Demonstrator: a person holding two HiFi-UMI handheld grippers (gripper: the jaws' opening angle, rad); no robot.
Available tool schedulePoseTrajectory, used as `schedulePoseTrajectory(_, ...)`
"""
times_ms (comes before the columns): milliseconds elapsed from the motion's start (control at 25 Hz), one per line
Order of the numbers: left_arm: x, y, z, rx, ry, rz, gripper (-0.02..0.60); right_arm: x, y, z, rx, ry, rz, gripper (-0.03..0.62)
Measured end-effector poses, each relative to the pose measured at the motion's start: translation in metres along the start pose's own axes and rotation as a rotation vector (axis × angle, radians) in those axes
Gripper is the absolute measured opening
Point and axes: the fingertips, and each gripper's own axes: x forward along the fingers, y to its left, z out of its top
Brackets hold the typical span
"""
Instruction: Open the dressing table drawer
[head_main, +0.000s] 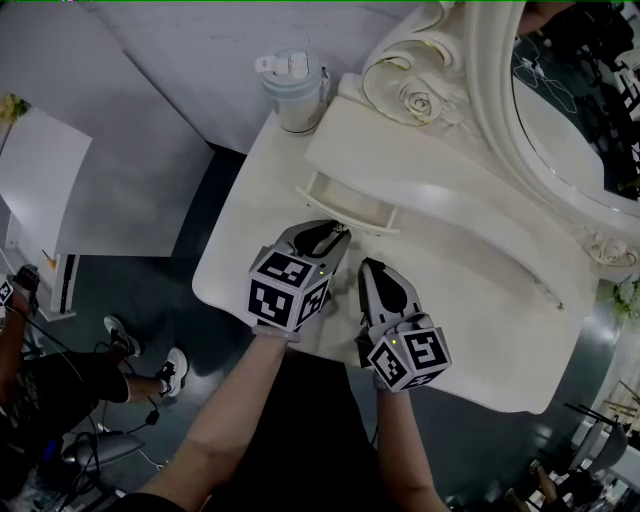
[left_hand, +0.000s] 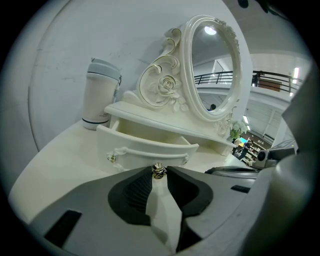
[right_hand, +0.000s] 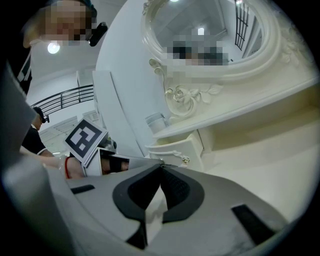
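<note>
Pulling straight and level looks best: jaws of the left gripper (head_main: 338, 235) pinch the brass knob (left_hand: 159, 170) of the drawer (head_main: 348, 206), partway out at frame centre; jaws of the right gripper (right_hand: 161, 167) sit closed, empty, alongside.

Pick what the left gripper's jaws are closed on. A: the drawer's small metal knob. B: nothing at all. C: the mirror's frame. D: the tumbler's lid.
A: the left gripper view shows the left gripper with its jaw tips pinched on the knob at the front of the partly open drawer.
</note>
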Motion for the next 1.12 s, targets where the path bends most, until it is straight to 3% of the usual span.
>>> schedulePoseTrajectory(1120,-0.013,-0.007,-0.013,-0.006,-0.002,0.005,0.110,-0.012,0.012,-0.013,0.011,0.003,0.010,0.006)
